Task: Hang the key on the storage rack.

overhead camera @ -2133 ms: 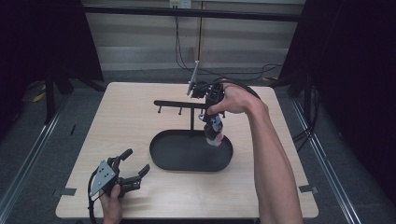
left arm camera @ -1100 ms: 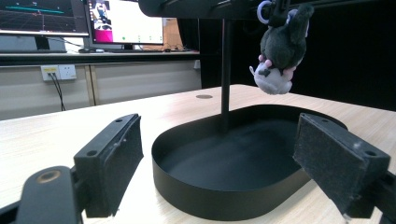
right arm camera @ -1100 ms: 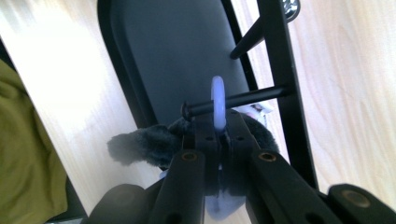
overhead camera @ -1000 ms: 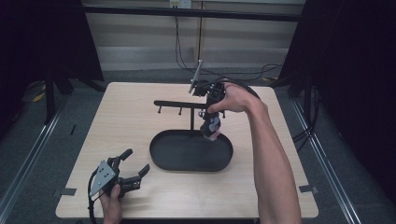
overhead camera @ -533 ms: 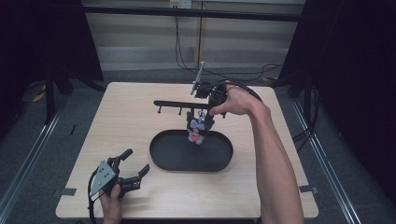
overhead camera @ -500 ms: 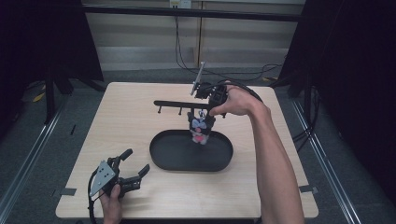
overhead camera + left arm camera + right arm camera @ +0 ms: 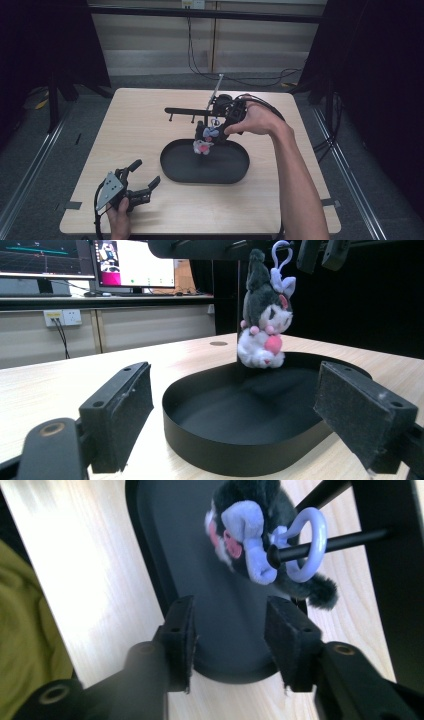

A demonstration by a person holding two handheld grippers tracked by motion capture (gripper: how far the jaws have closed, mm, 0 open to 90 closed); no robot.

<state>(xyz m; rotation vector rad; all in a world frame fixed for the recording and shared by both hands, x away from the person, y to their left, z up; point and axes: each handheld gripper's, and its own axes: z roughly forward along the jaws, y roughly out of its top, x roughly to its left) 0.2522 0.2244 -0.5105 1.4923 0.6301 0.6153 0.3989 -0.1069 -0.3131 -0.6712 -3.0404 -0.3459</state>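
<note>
Both right hand-held gripper (image 7: 230, 630) jaws just opened, empty

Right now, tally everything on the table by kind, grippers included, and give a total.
Plush keychain toy: 1, hanging by its ring from a rack peg
Black oval tray: 1
Black peg rack: 1
Handheld grippers: 2, left gripper and right gripper
Total: 5

The black tray (image 7: 172, 172) fills the bench (image 7: 125, 125) centre, with the rack's bar (image 7: 182, 110) across its 12 o'clock side and the plush keychain (image 7: 204, 145) dangling from a peg over the rim. Bare wood from 7 to 11 o'clock leaves a claw free passage
</note>
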